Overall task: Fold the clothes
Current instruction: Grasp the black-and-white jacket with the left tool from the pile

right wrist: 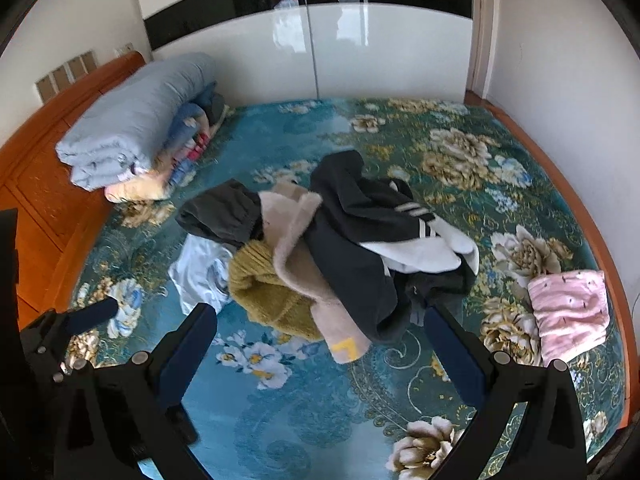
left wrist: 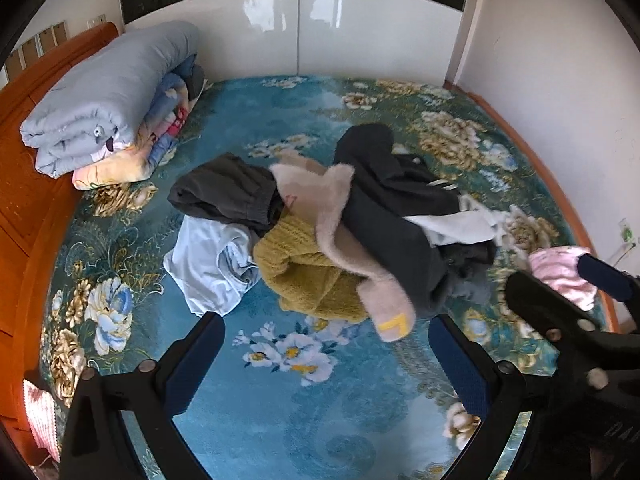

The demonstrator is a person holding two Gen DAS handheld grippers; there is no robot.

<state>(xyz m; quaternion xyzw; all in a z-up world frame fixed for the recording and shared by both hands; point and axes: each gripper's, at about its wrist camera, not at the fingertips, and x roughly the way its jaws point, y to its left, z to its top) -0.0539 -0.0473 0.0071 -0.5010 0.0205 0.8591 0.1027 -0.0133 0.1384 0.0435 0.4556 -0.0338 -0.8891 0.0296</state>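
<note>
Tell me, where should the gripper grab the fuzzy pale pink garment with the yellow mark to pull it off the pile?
Probably the near end of the fuzzy pale pink garment, by its yellow mark. That end hangs off the clothes pile toward both open grippers, on the teal floral bedspread, with nothing over it. Come from the near side; farther up, a dark grey garment lies across it.

We saw a bed (right wrist: 304, 432) under a teal floral cover, an orange wooden headboard (right wrist: 44, 184), white walls (right wrist: 560, 80) and a glossy white wardrobe (right wrist: 360, 56) reflecting daylight.
</note>
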